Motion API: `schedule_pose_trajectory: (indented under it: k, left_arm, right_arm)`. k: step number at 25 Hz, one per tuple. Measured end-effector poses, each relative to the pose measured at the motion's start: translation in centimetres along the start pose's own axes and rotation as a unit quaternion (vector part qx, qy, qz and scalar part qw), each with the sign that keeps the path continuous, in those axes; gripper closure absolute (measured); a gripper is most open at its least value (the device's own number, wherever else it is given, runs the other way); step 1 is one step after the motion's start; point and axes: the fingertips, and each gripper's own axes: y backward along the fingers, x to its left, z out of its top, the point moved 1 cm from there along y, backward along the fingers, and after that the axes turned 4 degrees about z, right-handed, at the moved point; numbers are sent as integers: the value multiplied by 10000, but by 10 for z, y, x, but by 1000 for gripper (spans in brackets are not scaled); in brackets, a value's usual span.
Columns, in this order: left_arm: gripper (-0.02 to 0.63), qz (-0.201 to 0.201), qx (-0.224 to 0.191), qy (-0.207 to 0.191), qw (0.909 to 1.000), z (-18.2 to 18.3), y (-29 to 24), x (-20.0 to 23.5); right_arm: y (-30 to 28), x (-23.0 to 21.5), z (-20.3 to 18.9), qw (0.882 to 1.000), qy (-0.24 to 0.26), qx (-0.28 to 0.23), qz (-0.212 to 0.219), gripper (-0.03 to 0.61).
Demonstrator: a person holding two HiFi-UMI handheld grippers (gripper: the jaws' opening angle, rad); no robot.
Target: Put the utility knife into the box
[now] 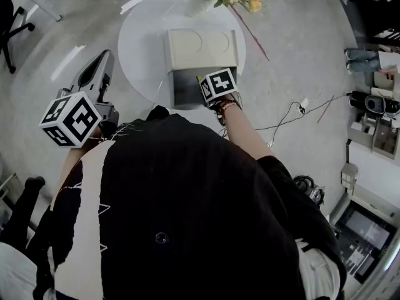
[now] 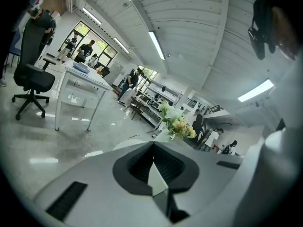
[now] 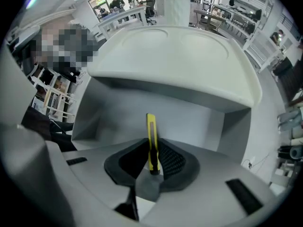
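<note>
My right claw [image 3: 151, 162] was clamped on the yellow utility knife [image 3: 151, 134] at the near edge of the box [image 3: 118, 112], blade end pointing inside. Letting go inside it was, I judged, not yet done. My left claw [image 2: 153, 171], jaws together and holding nothing, was well left of the box.

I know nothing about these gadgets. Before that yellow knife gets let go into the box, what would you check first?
1. Utility knife clamped in the right gripper: ok.
2. Lid of the box swung open: ok.
3. Knife points into the box opening: ok.
4. Box floor under the knife free: cannot tell, the gripper hides it.
5. Left gripper shut on nothing and off to the side of the box: ok.
</note>
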Motion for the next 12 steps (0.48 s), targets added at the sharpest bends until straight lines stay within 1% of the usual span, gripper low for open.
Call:
schedule_pose_trajectory:
  k: [12]
  left_arm:
    - [601,-39,-22,-23,10000,2,6,-3]
  right_arm:
    - [5,-2,-1,9992,-347,-210,-12,508]
